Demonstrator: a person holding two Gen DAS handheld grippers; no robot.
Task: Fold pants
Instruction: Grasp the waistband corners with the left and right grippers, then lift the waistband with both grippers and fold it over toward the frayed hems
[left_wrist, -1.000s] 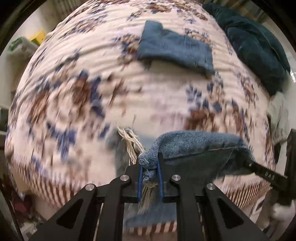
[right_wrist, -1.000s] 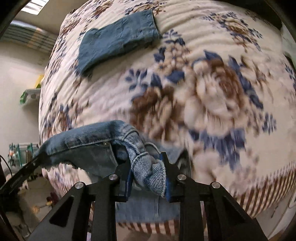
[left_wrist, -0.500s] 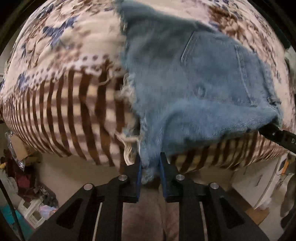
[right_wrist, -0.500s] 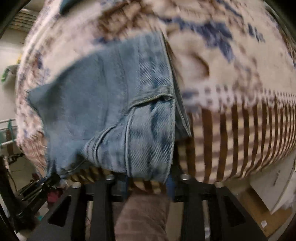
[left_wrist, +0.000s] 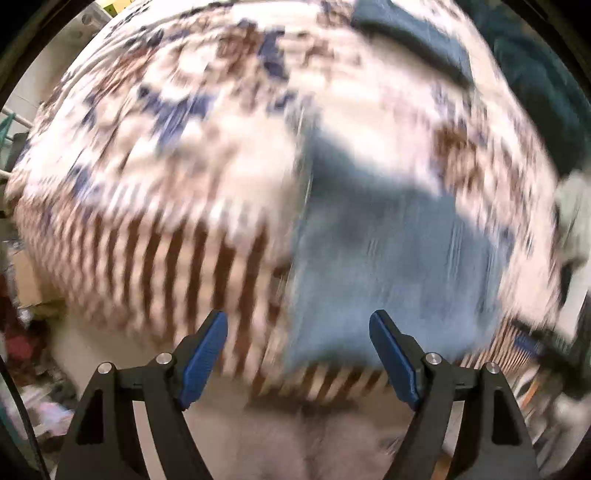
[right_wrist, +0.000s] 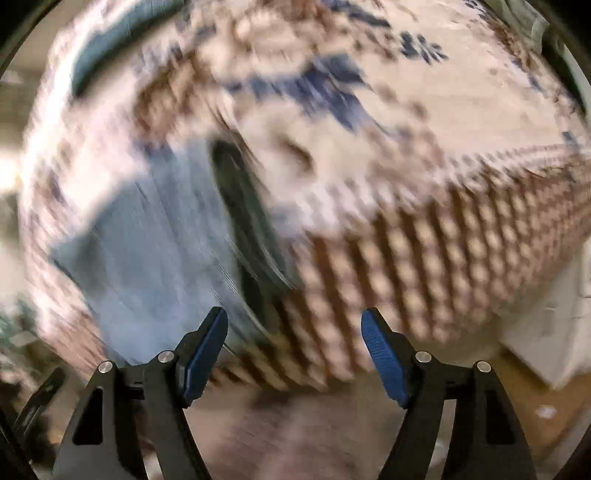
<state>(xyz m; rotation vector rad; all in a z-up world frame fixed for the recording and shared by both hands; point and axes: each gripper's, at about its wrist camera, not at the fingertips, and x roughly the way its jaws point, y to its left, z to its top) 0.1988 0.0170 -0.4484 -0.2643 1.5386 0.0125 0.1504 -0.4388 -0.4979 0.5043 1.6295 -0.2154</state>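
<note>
Looking along your left gripper, you have both blue-padded fingers spread wide apart with nothing between them. The denim shorts lie flat on the floral blanket ahead, close to the bed's near edge, where the print turns into a band of brown stripes. The denim sits ahead and to the right of the gap between your fingers, with its lower hem reaching the striped border. Everything here is heavily blurred, so seams and folds on the cloth cannot be made out.

Your right gripper is likewise fully parted, its blue pads holding nothing. From this side the shorts lie ahead and to the left of the gap, with a dark edge or shadow running down their right side; whether that is a fold or the waistband cannot be told through the blur. The striped border fills the space ahead of your right finger.

At the far end of the blanket a second folded denim piece lies well apart from the shorts, and it also shows at the top left of the right wrist view. A dark teal cloth lies beside it, at the right edge of the left wrist view.
</note>
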